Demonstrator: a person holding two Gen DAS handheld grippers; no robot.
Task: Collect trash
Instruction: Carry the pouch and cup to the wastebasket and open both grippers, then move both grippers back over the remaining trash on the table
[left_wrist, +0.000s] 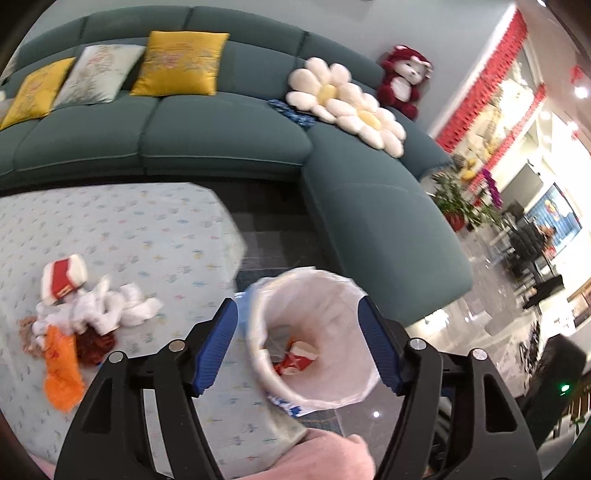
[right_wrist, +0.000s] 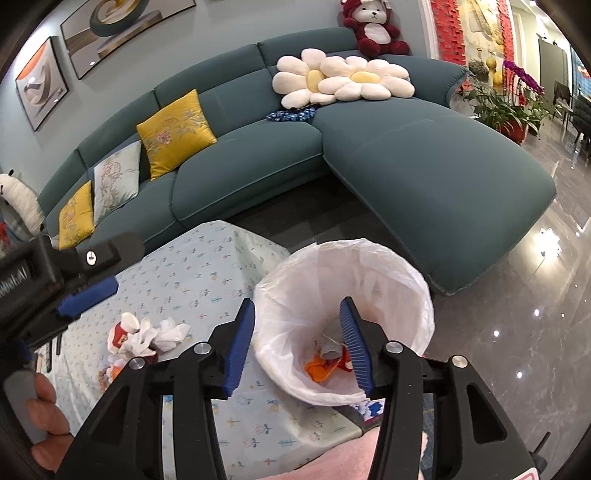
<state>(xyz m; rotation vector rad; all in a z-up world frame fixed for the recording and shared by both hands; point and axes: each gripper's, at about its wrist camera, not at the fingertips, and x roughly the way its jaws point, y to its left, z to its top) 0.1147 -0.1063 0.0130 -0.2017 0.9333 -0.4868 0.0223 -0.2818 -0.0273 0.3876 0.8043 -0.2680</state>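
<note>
Right wrist view: a teal sofa (right_wrist: 258, 162) lies far beyond the tongs, the patterned bench (right_wrist: 207, 280) beneath them. The lined bin (right_wrist: 343, 317) sits just ahead of the right tongs (right_wrist: 299, 347), already holding scraps. Both right and left tongs (left_wrist: 299, 350) hang released, empty. Remaining trash pile (left_wrist: 81, 314) lies left of the left tongs. Risk, I judge: loose tissue could slip from the pads and scatter.
</note>
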